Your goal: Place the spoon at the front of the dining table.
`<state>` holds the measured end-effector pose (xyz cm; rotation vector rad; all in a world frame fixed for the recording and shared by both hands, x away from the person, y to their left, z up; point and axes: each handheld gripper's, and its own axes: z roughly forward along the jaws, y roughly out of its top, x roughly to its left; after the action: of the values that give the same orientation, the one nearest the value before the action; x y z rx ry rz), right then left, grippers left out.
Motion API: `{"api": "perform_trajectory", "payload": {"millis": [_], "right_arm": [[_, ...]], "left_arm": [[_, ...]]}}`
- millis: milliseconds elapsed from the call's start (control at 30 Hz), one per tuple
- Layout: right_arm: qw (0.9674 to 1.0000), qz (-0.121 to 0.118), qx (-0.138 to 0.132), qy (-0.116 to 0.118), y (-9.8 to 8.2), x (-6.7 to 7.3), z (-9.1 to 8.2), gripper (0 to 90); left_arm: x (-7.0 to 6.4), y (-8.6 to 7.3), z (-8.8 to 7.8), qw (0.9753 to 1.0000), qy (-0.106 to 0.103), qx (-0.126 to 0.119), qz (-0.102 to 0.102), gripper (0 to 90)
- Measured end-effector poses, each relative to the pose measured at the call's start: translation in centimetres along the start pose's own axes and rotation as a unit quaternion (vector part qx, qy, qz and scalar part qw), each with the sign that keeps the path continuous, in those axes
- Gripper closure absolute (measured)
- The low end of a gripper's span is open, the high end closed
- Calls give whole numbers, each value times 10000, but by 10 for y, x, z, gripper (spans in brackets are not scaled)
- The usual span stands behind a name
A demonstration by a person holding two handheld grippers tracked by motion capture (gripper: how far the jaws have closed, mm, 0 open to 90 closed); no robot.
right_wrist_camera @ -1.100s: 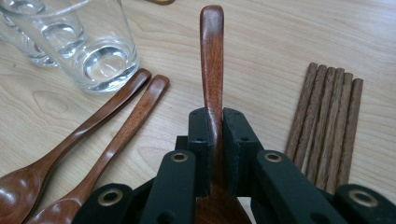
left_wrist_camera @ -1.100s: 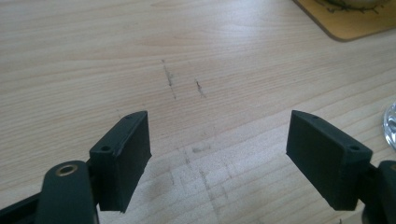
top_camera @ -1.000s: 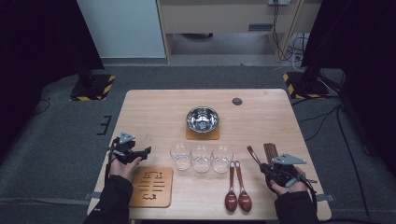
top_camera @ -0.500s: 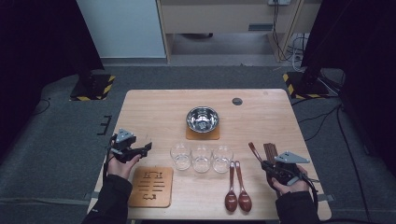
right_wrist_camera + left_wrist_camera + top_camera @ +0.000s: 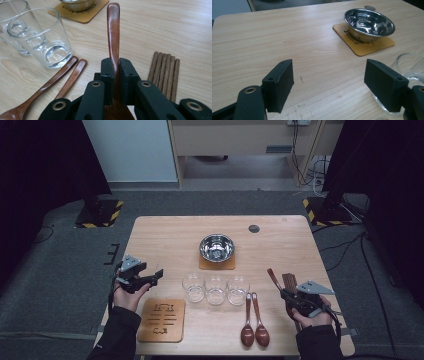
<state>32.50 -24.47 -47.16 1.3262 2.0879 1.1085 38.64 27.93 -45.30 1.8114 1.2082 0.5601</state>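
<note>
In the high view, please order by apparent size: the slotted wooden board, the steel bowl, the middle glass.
1. slotted wooden board
2. steel bowl
3. middle glass
The board lies nearer the camera, which may enlarge it slightly.

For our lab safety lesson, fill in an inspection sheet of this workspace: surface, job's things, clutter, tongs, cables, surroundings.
Surface: wooden table, dry.
Job's things: wooden spoon gripped upright; two spoons lying flat; three glasses in a row.
Clutter: steel bowl on coaster; chopsticks; empty coaster.
Tongs: left tongs open, empty; right tongs shut on the spoon.
Cables: loose on floor.
Surroundings: hazard-striped stand feet.
</note>
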Motion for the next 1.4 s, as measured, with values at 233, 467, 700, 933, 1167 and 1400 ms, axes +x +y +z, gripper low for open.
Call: {"api": "perform_trajectory", "payload": {"millis": [233,467,700,933,1167,1400], "right_arm": [[9999,7,-100,-10,3,-1,-3,822],[9998,-12,-185,-2,5,0,-5,822],[9996,-8,-271,-33,8,0,-7,822],[9994,-13,-354,-48,10,1,-8,822],[9991,-9,-425,-26,11,2,-9,822],[9989,-22,-467,-39,12,2,-10,822]], "left_arm": [[-2,6,-6,9999,-55,-112,-26,234],[-4,11,-11,9998,-105,-188,-58,237],[-9,15,-13,9996,-166,-230,-29,238],[-18,20,-14,9992,-262,-287,63,238],[-24,26,-18,9987,-319,-367,148,238],[-31,30,-17,9984,-366,-372,238,238]]}}
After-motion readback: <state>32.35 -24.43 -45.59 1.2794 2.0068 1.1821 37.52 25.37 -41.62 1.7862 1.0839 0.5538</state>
